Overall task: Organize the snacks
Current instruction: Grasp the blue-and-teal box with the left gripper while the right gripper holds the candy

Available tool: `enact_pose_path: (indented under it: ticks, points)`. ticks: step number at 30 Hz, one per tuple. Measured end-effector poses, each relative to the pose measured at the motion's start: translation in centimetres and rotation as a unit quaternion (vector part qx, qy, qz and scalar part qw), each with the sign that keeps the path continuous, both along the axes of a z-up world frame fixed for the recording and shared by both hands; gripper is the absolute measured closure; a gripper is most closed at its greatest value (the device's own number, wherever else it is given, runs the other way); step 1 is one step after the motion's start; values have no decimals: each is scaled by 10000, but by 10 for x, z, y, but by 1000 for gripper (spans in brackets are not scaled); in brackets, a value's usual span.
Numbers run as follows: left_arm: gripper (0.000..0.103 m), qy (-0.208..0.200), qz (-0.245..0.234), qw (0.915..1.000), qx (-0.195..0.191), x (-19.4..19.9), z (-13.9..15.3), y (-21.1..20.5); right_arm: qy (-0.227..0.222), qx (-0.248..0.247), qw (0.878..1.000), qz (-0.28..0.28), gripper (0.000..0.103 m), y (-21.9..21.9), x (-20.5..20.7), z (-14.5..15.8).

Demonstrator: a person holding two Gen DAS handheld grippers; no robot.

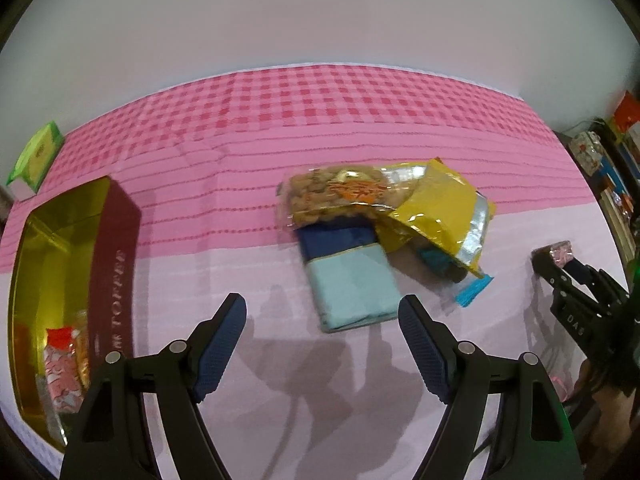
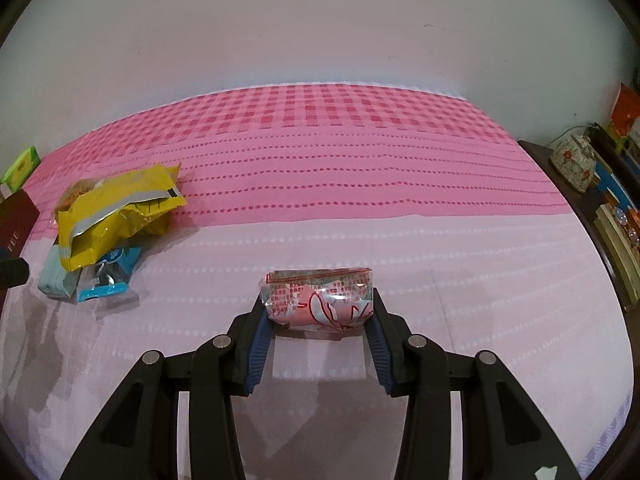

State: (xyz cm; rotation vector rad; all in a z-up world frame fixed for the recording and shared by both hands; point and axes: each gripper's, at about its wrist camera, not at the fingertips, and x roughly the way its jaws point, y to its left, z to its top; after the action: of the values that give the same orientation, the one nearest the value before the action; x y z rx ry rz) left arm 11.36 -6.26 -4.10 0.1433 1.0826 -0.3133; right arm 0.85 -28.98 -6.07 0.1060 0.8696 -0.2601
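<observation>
left gripper [image 1: 322, 314] jaws apart, empty | right gripper [image 2: 316, 312] jaws clamp pink packet [image 2: 320, 298]

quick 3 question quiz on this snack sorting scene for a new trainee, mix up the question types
1. True or false: the right hand-held gripper is shut on a pink-printed snack packet.
2. Multiple choice: what lies on top of the snack pile? A) the yellow foil bag B) the light blue packet C) the green box
3. Short answer: what already sits inside the gold-lined toffee box?

Key
1. True; the pads press both ends of the packet.
2. A; the yellow bag lies over the packets around it, while the green box stands apart at the far left edge.
3. A pink and red wrapped snack, at the box's near end. The left hand-held gripper is open and empty.
</observation>
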Motion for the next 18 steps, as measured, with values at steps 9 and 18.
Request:
enact_pose_path:
  ticks: [9,18]
  points:
    - [24,117,102,9999,-28,16,-22,-17,1,8,10000,5,62,-2,1,-1]
    - [23,202,259,9994,104,32,-41,-26,-3,22,10000,25,60,-2,0,-1]
